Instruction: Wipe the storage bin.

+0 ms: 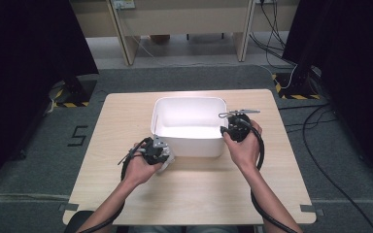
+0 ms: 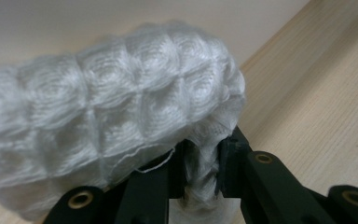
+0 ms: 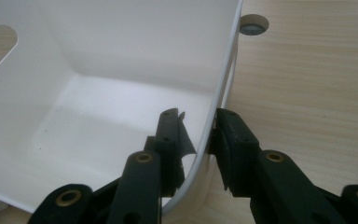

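Gripping a bunched white cloth (image 2: pixel 107 107), the left gripper (image 2: pixel 200 168) has its jaws clenched on a pinched fold, and the bulk of the fabric bulges above and to one side of the jaw tips. In the high view that gripper (image 1: pixel 161 148) sits just outside the near left corner of the white plastic bin (image 1: pixel 189 145), with the cloth (image 1: pixel 167 162) tucked under the hand and low over the wooden table (image 1: pixel 199 189). The right gripper (image 1: pixel 234 124) straddles the bin's right wall near the rim: one jaw stands inside, the other outside, and the wall (image 3: pixel 214 116) runs between them. The outer pad lies against the wall, while a small gap shows on the inner side, so a firm clamp is doubtful; the jaws read as loosely set. Judged purpose: the right gripper (image 3: pixel 198 135) steadies the bin so it cannot slide while the cloth is brought over the rim. The bin interior appears bare.
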Demonstrator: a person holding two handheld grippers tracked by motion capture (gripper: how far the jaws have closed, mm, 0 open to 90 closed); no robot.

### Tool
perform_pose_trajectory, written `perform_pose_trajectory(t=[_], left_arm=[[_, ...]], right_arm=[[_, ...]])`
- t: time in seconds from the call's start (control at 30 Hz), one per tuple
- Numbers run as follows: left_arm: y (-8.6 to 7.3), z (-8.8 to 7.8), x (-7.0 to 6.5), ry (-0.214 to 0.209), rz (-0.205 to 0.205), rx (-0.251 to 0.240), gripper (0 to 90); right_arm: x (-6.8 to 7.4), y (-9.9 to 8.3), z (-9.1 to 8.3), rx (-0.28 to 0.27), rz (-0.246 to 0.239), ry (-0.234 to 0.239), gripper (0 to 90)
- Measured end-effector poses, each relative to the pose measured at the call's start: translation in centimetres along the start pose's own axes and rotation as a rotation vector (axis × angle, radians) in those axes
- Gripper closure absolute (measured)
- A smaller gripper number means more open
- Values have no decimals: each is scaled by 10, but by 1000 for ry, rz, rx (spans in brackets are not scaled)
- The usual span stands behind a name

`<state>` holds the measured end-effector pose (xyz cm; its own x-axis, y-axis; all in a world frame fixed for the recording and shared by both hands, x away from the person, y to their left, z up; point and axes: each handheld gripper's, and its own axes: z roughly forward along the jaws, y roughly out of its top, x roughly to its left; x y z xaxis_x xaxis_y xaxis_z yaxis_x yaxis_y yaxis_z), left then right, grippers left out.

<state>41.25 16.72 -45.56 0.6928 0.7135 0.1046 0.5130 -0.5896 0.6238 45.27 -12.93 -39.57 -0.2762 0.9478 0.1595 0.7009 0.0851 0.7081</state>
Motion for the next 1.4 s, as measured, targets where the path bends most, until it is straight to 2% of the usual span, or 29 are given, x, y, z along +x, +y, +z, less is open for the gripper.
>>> perform_pose_trajectory(t=[0.33, 1.03, 1.4], left_arm=[[2, -5, 1, -5, -15, -19, 764], [18, -35, 4, 26, -8, -75, 764], [20, -35, 4, 30, -1, -75, 764]], right_arm=[[0, 0, 0, 0, -2, 1, 715], [0, 0, 0, -1, -3, 1, 713], [0, 0, 0, -1, -3, -1, 711]])
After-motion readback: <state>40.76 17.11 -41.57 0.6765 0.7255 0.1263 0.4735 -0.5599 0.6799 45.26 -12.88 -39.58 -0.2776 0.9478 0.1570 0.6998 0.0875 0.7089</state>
